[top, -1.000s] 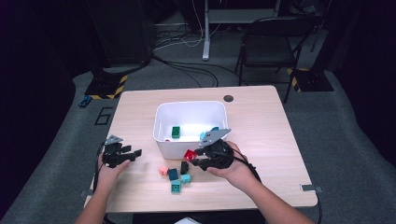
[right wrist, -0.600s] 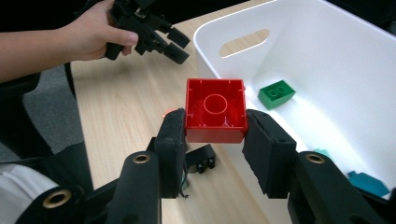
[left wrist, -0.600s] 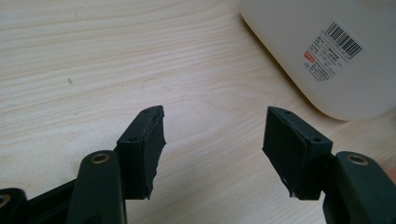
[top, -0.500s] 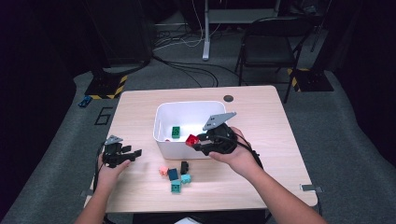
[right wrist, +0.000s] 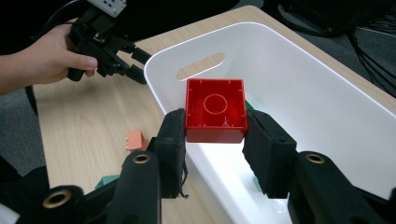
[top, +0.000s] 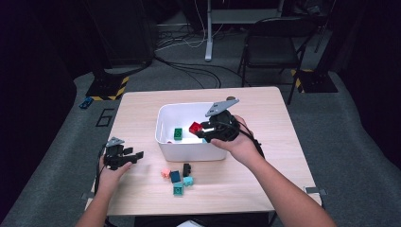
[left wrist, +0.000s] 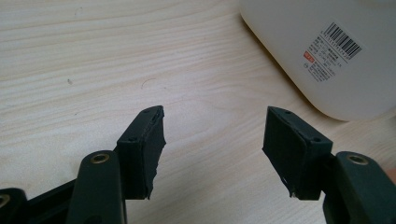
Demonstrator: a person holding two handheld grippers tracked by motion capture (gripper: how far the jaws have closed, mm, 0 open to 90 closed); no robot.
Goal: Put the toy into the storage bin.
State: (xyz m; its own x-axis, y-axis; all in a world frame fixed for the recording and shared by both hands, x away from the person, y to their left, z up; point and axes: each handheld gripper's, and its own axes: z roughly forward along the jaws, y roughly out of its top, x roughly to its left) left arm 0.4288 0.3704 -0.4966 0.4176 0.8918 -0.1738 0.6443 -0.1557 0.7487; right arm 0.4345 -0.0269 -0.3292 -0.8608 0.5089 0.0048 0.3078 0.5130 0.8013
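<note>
High view: table [top: 283, 156] carries a white bin [top: 163, 124], the landmark. Right hand-held gripper [top: 204, 130] hangs over the bin's open top, pinching a red block [top: 195, 127] hollow side up, likely placed to drop it inside beside the green block [top: 178, 134]. Left hand-held gripper [top: 136, 156] rests left of the bin, jaws spread, empty. Loose blocks [top: 178, 177] wait just in front of the bin.

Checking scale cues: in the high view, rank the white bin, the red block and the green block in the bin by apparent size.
1. white bin
2. red block
3. green block
The two blocks look nearly alike; the red one, held higher, is nearer the camera.
</note>
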